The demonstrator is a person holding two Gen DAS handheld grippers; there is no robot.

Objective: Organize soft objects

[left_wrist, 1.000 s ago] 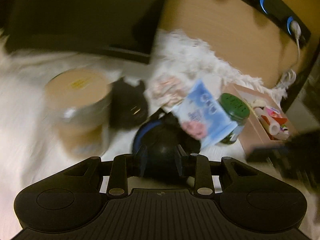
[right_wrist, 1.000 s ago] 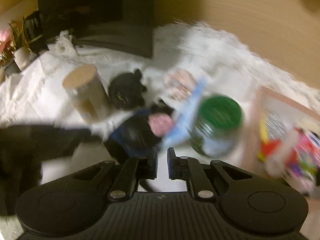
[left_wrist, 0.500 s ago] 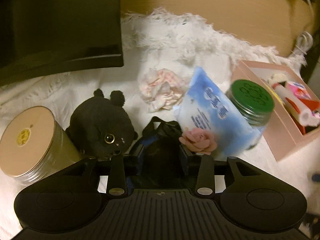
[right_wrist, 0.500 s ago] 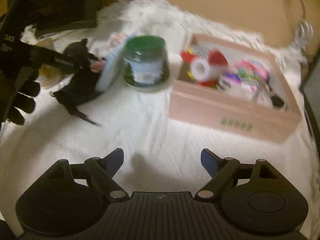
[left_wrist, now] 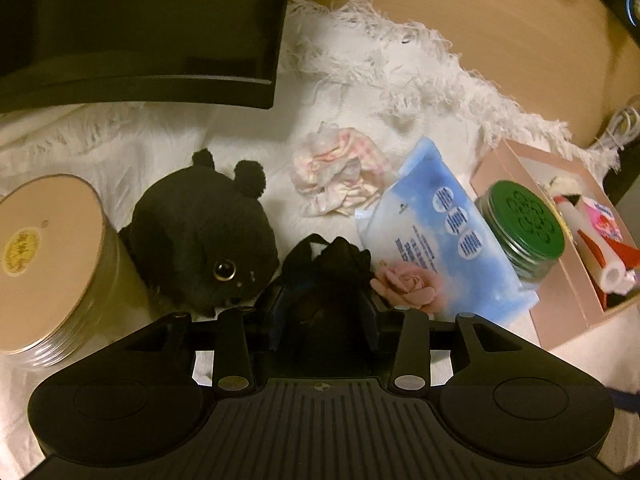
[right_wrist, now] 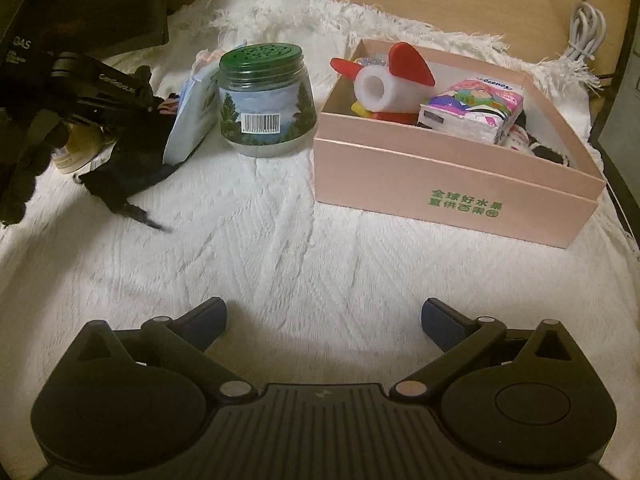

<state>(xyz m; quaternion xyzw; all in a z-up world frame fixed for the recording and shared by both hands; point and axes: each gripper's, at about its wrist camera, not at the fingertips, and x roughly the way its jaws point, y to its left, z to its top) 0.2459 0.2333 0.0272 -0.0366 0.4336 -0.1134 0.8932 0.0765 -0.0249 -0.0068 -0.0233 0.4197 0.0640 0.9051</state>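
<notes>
The left gripper (left_wrist: 325, 312) has its jaws pinching a crumpled black-and-blue fabric bundle (left_wrist: 326, 280) lying on the white fluffy blanket (right_wrist: 280, 248). The right gripper (right_wrist: 324, 320) hovers with jaws opening wide, nothing between them, near the pink cardboard box (right_wrist: 452, 184).

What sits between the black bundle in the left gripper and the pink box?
The blue wipes packet and green-lidded jar stand between the black cloth bundle, held in the left gripper, and the pink box. The white cloth in front of the jar looks clear.
</notes>
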